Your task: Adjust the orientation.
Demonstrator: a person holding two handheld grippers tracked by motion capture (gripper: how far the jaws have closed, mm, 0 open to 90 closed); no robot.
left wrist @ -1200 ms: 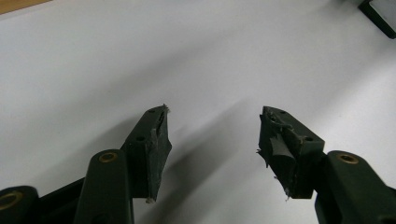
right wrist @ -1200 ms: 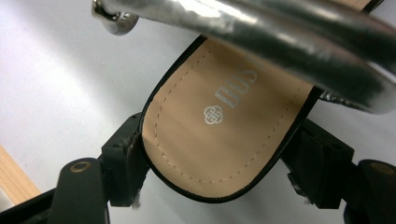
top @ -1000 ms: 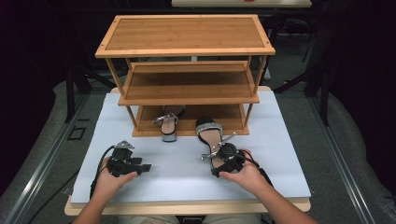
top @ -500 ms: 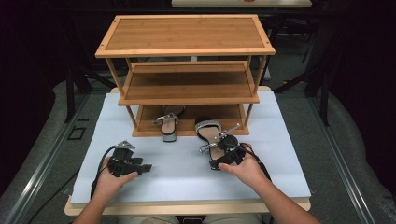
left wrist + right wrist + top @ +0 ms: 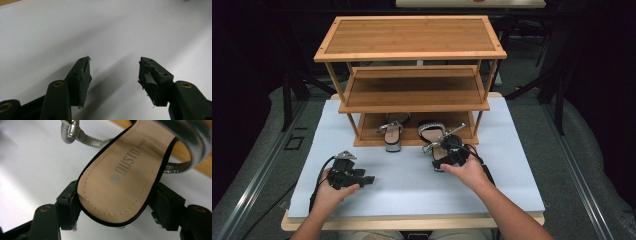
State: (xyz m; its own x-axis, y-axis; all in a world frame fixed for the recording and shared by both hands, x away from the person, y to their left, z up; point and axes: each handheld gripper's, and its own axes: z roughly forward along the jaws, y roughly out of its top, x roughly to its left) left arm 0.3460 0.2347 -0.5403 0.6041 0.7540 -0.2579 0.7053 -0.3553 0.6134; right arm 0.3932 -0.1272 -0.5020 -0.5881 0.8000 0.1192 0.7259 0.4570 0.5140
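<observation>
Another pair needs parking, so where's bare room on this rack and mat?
Middle shelf and top shelf are bare; the mat is free left of the rack. Crowded: bottom shelf's front, around left sandal and right sandal.

right gripper [image 5: 447,152] carried its sandal [image 5: 434,136] toward the rack [image 5: 412,105], fingers closing on its heel

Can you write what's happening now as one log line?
right claw: grips sandal heel, jaws just closing | left claw: open, empty, over table | other sandal: rack bottom shelf
</observation>
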